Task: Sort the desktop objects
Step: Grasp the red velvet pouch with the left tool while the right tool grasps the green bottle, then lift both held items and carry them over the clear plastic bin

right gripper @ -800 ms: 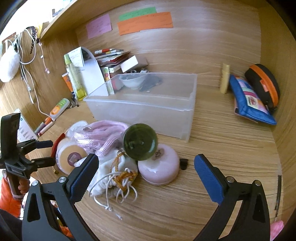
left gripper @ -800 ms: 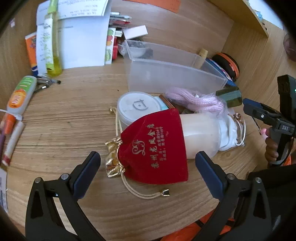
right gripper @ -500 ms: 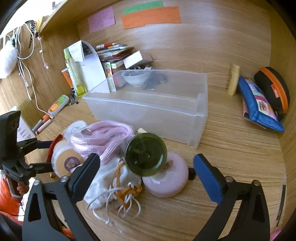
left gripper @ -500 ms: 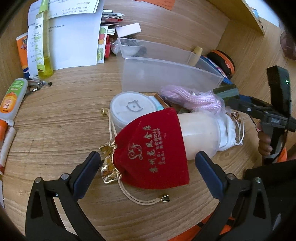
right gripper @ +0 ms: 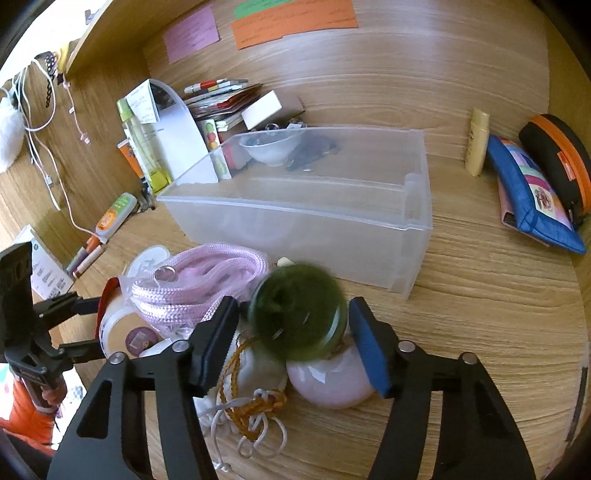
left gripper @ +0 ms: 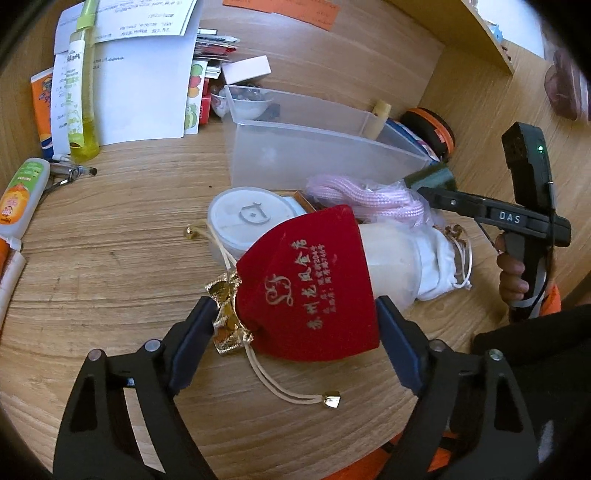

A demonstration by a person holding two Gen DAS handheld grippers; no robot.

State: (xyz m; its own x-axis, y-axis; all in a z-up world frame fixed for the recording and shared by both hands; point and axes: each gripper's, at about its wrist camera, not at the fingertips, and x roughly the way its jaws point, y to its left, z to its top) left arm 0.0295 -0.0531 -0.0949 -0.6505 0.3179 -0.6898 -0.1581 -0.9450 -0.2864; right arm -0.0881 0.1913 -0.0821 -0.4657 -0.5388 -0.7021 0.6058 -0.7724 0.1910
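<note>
"DAS" marks the right tongs [left gripper: 436, 195] beside the red pouch [left gripper: 310, 284].

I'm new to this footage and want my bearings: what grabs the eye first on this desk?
The red velvet pouch with gold lettering lies front and centre between the left claw's fingers. Beside it, the right claw straddles a dark green round jar amid pink rope. Behind them stands a clear plastic bin.

A home study nook: a wood-grain table [right gripper: 480, 295] walled by matching panels, coloured sticky notes [right gripper: 295, 18] stuck above, stacked papers [left gripper: 147, 74] and booklets, marker pens [right gripper: 86, 256], charging cables [right gripper: 40, 122] hanging at the side, a clear storage bin [right gripper: 295, 221]
</note>
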